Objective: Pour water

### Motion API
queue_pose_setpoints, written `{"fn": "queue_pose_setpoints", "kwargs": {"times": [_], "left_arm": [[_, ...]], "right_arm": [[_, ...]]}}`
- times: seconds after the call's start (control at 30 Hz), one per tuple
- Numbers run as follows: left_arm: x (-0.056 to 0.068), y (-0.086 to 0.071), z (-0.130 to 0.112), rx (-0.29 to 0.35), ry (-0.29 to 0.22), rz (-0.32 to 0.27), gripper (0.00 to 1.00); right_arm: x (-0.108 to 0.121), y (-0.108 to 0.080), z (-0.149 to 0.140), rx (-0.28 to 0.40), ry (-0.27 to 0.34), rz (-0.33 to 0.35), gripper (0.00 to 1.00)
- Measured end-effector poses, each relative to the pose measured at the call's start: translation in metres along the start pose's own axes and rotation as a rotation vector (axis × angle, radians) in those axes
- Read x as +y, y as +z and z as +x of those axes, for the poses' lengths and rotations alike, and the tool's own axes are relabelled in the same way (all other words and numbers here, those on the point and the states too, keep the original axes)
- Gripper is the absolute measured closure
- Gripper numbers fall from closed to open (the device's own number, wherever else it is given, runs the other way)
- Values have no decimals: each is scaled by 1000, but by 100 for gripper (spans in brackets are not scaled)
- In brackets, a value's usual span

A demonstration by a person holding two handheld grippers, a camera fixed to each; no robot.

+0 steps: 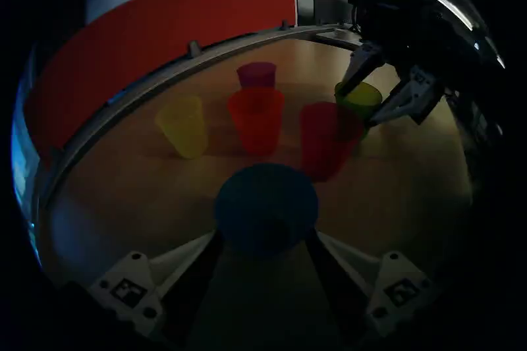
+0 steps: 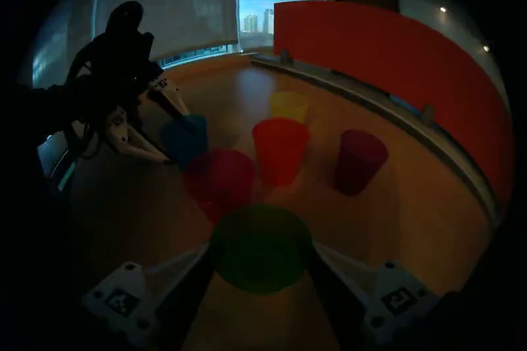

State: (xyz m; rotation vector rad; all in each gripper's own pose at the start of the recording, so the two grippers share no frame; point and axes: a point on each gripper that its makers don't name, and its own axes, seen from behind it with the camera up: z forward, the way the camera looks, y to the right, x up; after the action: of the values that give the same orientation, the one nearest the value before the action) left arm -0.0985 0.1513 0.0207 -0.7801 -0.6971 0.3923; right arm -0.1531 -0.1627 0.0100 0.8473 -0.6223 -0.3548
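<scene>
My left gripper (image 1: 265,236) is shut on a blue cup (image 1: 266,203) that stands upright on the wooden table (image 1: 132,186). Across the cups, my right gripper (image 1: 357,107) closes on a green cup (image 1: 361,95). In the right gripper view the green cup (image 2: 261,245) sits between my right gripper's (image 2: 261,255) fingers, also upright. Farther off on the left, the left gripper (image 2: 178,137) clasps the blue cup (image 2: 188,143). Both cups look low over or on the table; whether they hold water I cannot tell.
Between the grippers stand a red cup (image 1: 327,140), an orange cup (image 1: 257,120), a yellow cup (image 1: 183,126) and a purple cup (image 1: 257,74). A grey rail (image 1: 132,97) and a red partition (image 1: 165,28) border the table's far side. Windows (image 2: 270,2) lie beyond.
</scene>
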Motion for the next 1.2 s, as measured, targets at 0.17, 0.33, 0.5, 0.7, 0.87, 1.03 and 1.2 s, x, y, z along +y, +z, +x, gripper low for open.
{"fn": "queue_pose_setpoints", "kwargs": {"times": [0.17, 0.33, 0.5, 0.7, 0.87, 1.03, 1.2], "left_arm": [[2, -2, -3, -2, -9, -1, 11], [4, -2, -6, -7, -7, -3, 11], [7, -3, -7, -12, -5, -10, 11], [6, -5, -11, -17, -9, -6, 11], [4, -11, -14, -13, -15, 4, 11], [1, -19, -16, -1, -31, 23, 11], [-1, -30, -22, 12, -55, 44, 11]], "right_arm": [[2, 1, -2, 4, 7, -5, 4], [2, 1, -5, 5, 11, -6, 3], [1, 0, -7, 8, 17, -4, 1], [1, -3, -11, 3, 27, -12, 0], [4, -9, -14, 3, 31, -33, 0], [3, -20, -20, 7, 45, -49, 0], [2, -31, -28, 15, 60, -74, 0]]}}
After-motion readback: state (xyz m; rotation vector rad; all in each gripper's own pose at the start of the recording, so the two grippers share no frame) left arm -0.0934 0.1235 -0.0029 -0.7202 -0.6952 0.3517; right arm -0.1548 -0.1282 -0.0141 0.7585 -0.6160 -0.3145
